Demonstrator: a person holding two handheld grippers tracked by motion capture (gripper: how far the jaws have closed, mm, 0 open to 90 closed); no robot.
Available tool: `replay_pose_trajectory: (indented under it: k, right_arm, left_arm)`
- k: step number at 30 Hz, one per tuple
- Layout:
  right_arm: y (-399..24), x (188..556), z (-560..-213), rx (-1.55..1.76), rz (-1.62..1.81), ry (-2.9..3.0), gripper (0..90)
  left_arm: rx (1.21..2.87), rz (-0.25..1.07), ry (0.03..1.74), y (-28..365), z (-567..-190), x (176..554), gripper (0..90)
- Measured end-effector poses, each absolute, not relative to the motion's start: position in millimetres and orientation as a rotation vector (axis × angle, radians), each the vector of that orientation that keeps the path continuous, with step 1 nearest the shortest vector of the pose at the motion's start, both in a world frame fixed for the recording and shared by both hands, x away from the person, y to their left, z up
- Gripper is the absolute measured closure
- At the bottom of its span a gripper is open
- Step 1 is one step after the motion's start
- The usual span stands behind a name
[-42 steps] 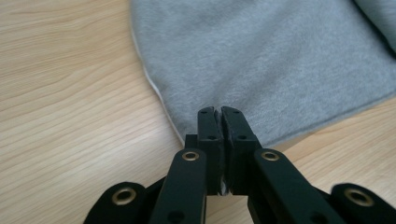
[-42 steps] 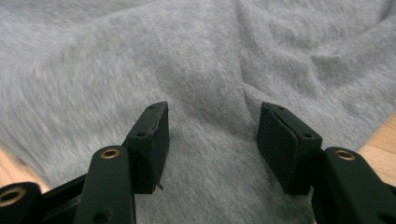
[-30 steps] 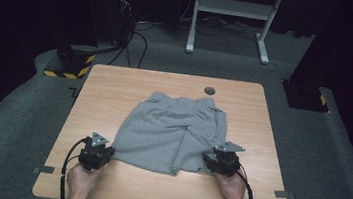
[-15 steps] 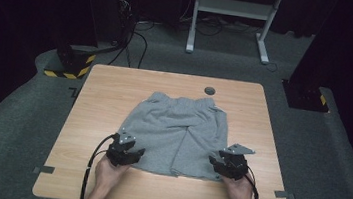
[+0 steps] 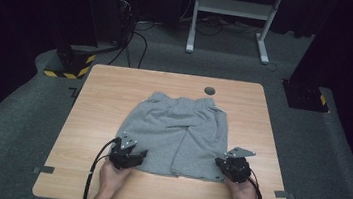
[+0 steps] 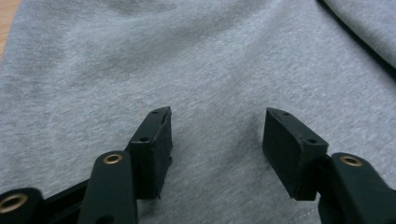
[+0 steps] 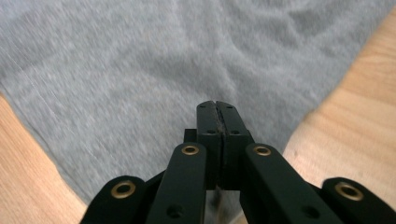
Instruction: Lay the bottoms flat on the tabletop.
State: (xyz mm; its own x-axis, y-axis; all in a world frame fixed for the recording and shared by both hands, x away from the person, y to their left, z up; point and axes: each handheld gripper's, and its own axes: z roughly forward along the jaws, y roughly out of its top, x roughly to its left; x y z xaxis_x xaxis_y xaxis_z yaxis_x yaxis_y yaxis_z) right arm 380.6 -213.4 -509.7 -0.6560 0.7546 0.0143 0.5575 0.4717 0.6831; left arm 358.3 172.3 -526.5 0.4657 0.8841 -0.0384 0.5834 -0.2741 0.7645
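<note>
Grey shorts lie flat on the wooden table, waistband at the far side, leg hems toward me. My left gripper rests at the left leg's hem; in the left gripper view it stands open over the cloth, nothing pinched, and its jaws have just been opening. My right gripper sits at the right leg's outer hem corner. In the right gripper view it has just closed, jaws pressed together on the cloth, with creases running out from the tips.
A round grommet hole lies near the table's far edge. Bare wood runs along both sides of the shorts. Beyond the table stand a white frame and a yellow-and-black striped base on grey carpet.
My left hand has moved right from the table's left part onto the left leg hem and its jaws have opened. The right hand has stayed near the right hem.
</note>
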Motion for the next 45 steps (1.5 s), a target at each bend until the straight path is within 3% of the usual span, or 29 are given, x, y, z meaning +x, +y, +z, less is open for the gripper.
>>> replay_pose_trajectory:
  k: [7,16,24,31,32,38,42,45]
  right_arm:
    - [-205.4,400.1,-487.2,1.065,0.967,2.413,89.8]
    - [-227.2,404.1,-471.5,1.135,1.037,2.354,89.8]
    - [-207.6,426.1,-461.5,1.087,1.063,2.36,89.8]
    - [-197.3,459.4,-479.7,1.176,0.966,2.391,89.1]
    - [-196.4,461.8,-486.8,1.191,0.917,2.415,84.1]
    - [-203.9,428.7,-480.9,1.168,1.024,2.365,64.9]
    - [-218.4,387.4,-467.7,1.136,1.093,2.296,60.6]
    - [-227.2,360.7,-470.6,1.139,1.113,2.289,62.3]
  left_arm:
    - [2.003,0.541,1.21,169.9,-526.6,358.0,37.9]
    - [2.002,0.547,1.215,167.9,-526.8,358.0,37.1]
    - [2.001,0.547,1.218,167.8,-526.8,357.9,36.9]
    - [2.0,0.551,1.222,167.6,-526.8,357.9,36.7]
    - [2.0,0.551,1.222,167.6,-526.8,357.9,36.6]
    - [2.0,0.553,1.223,167.4,-526.8,357.9,36.4]
    - [2.001,0.555,1.224,167.3,-526.8,357.9,36.3]
    - [2.002,0.557,1.223,167.1,-526.8,357.8,36.2]
